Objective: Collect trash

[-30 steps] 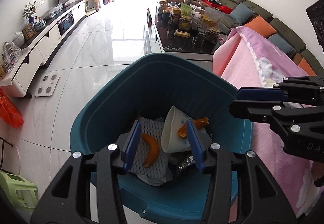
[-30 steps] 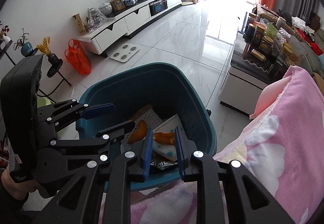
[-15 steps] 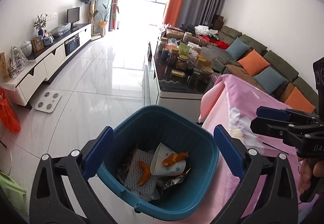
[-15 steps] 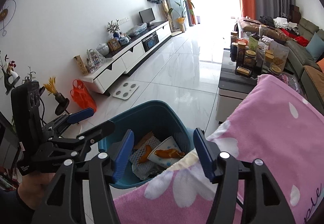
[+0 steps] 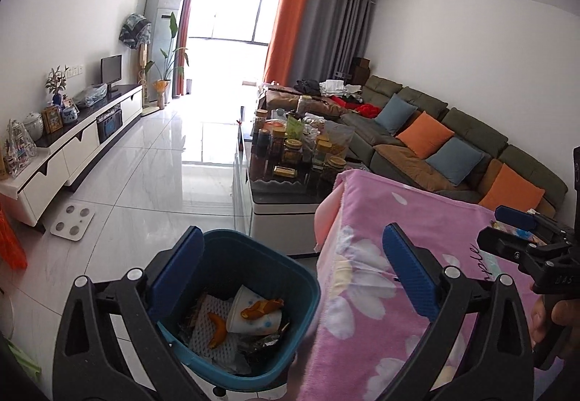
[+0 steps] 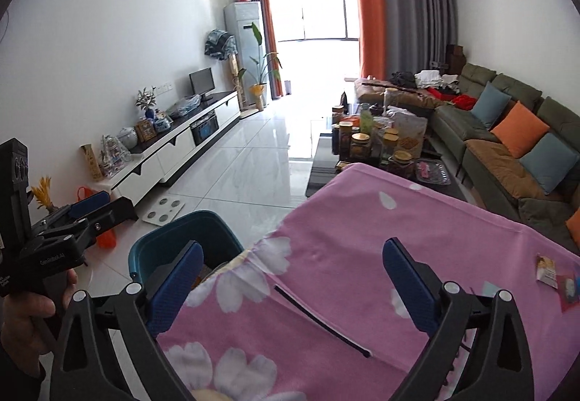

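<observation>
Part of the trash is binned; wrappers remain on the counter.

Paper cup and orange peels (image 5: 259, 306) lie inside the teal plastic bin (image 5: 297, 277). Beside the bin, small wrappers (image 6: 547, 268) wait on the pink flowered cloth-covered counter (image 6: 362, 219). Left gripper (image 5: 290, 277) stands wide and empty; right gripper (image 6: 290, 281) has just been opening, empty.
</observation>
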A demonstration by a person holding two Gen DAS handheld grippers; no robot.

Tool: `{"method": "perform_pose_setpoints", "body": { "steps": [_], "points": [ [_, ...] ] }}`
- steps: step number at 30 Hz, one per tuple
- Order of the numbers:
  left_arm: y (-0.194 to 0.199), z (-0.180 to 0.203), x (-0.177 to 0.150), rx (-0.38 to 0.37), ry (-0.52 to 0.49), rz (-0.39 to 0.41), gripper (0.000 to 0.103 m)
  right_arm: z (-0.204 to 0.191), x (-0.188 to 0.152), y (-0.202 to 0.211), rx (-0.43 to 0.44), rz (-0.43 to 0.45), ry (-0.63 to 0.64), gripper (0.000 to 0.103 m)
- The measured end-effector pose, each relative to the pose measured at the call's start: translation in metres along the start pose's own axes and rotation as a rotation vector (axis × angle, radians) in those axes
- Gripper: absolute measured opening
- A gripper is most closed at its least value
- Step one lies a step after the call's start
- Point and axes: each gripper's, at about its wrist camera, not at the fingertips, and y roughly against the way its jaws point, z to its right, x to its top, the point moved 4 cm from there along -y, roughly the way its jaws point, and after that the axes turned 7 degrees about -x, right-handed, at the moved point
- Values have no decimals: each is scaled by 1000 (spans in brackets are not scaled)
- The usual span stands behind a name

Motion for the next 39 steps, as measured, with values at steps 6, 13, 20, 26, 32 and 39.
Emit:
{"method": "perform_pose_setpoints", "body": {
  "steps": [6,13,20,26,32,39],
  "points": [
    [13,62,-1,-71,-87,20,97,37,-23,38,-134,35,-30,96],
    [29,134,-10,-128,-210,33,97,78,-52,84,-272,73,-92,96],
    [41,191,-31,-213,-299,35,97,106,-84,128,-404,105,-152,96],
    [50,229,-54,-269,-351,20,97,122,-116,155,-514,112,-208,96],
    [65,248,-72,-287,-373,47,97,125,-139,183,-601,182,-277,96],
    [74,247,-77,-277,-339,89,97,117,-155,215,-708,302,-296,96]
  ]
}}
